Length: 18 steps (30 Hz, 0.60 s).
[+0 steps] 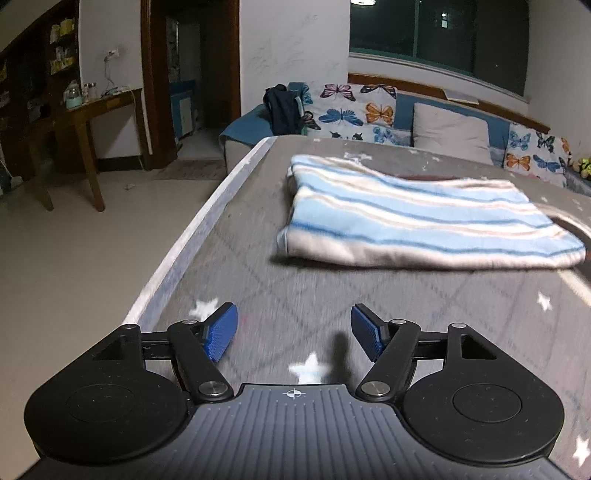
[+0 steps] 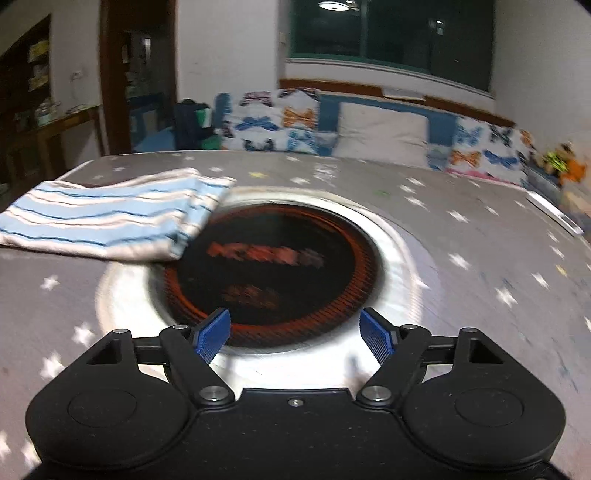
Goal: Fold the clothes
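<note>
1. Blue ribbed pads point(image 1: 221, 332) of the left gripper point(image 1: 293, 332) stand wide apart, nothing between them, only grey star-printed table cover point(image 1: 258, 280) showing in the gap.
2. Blue pads point(image 2: 213, 338) on the right gripper point(image 2: 295, 338) are spread wide too, and empty; they hang over the near rim of a round black plate with an orange-red ring and a broad silver surround point(image 2: 277, 258), set into the table top. The markings on it are too blurred to read.
3. Out ahead of the left gripper, well apart from its pads, lies the folded light-blue, white and tan striped fleece garment point(image 1: 417, 218), flat on the cover, its folded edge toward the near side.
4. From the right wrist view the same striped garment point(image 2: 110, 218) sits far and to the left, and its right corner laps over the left edge of the round plate.
5. Left of the table, pale floor point(image 1: 74, 240) and a brown wooden side table point(image 1: 92, 110) carrying small bottles.
6. Far side: a sofa with butterfly-print cushions point(image 1: 351, 110), a plain grey pillow point(image 1: 450, 129), and a dark backpack point(image 1: 282, 110) at the left end.
7. Above the sofa, a dark window point(image 2: 388, 33) reflects a ceiling lamp.
</note>
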### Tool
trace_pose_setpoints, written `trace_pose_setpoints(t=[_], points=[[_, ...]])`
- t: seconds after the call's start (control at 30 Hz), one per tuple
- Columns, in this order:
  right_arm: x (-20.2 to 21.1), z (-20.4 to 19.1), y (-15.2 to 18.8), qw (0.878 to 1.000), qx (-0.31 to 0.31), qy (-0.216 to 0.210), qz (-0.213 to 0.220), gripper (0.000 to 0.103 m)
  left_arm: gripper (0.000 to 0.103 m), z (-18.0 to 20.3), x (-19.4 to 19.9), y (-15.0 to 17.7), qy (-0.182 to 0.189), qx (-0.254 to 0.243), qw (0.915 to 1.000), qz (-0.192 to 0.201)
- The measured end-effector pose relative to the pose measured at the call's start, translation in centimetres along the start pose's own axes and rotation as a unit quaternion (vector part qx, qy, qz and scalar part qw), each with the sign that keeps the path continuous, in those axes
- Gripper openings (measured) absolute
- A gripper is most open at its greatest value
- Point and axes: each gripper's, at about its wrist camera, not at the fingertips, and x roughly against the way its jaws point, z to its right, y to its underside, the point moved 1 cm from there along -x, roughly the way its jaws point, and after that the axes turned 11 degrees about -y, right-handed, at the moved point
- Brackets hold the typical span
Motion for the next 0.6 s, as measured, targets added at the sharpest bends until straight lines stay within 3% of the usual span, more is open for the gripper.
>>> trace_pose_setpoints(t=[0.3, 0.47, 0.6], points=[[0.0, 4.5, 2.1, 0.998, -0.043, 0.041, 0.013, 0.085, 0.081, 0.0, -0.7, 0.9, 0.001, 0.004, 1.0000, 0.003], [-0.9, 5.8, 2.5, 0.998, -0.052, 0.045, 0.013, 0.087, 0.085, 0.4, -0.8, 0.9, 0.001, -0.006, 1.0000, 0.001], [-1.2, 6.0, 2.9, 0.998, -0.057, 0.037, 0.009, 0.095, 0.089, 0.6, -0.9, 0.9, -0.002, -0.008, 1.0000, -0.002]])
